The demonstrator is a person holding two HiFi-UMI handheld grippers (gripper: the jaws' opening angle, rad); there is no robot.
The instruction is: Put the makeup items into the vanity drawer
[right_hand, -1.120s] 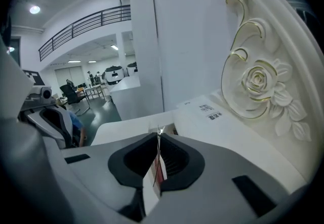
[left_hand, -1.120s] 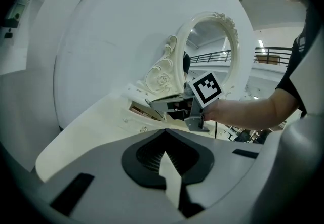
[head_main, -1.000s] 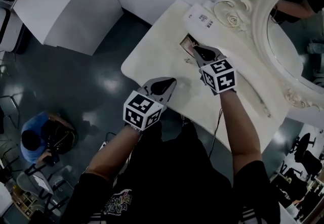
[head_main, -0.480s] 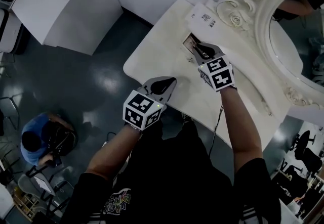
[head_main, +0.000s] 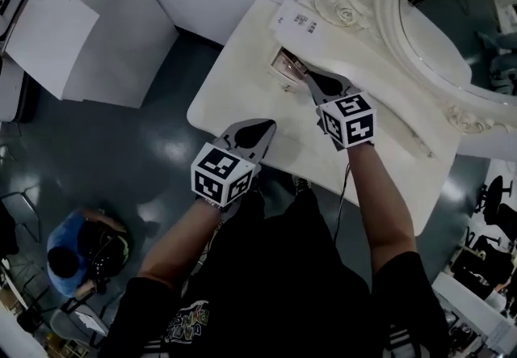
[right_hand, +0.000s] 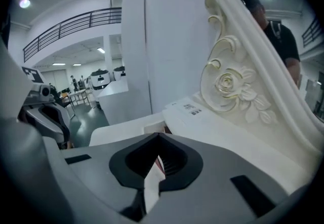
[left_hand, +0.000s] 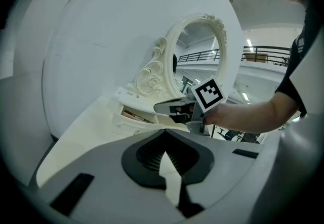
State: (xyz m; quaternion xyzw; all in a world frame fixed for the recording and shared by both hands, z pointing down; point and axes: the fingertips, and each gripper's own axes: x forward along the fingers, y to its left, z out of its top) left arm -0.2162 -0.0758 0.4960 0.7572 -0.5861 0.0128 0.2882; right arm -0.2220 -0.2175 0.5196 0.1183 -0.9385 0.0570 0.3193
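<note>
- Grey, glossy floor (head_main: 153, 130) fills the left of the head view. A seated person (head_main: 77, 247) in blue at the lower left sits lower in the frame than half a second ago.
- Left gripper (head_main: 269, 124), centre-left, still hangs over the near edge of the cream vanity top (head_main: 234, 73). Its ribbed dark pads meet at the tip, leaving only a thin slit, and nothing is caught between them.
- Cream and matte, the vanity top has a rounded corner. The whole piece has slid slightly left in the frame since the earlier picture.
- Just above centre, the drawer (head_main: 275, 67) stands pulled out, a small rectangular box with a pale front. More of its opening shows than before.
- Makeup items (head_main: 289, 65) lie inside it as pinkish-brown shapes, too small to tell apart.
- A flat white sheet (head_main: 297, 21) with small dark print lies on the ledge behind the drawer.
- Right gripper (head_main: 311, 80) points at the drawer's right edge with its jaws drawn together. A thin reddish streak shows in the slit; whether it is pinched or merely seen beyond, I cannot tell.
- Upper right, an oval mirror (head_main: 436, 17) sits in a carved frame (head_main: 343, 9) with scrolls and a rose.
</note>
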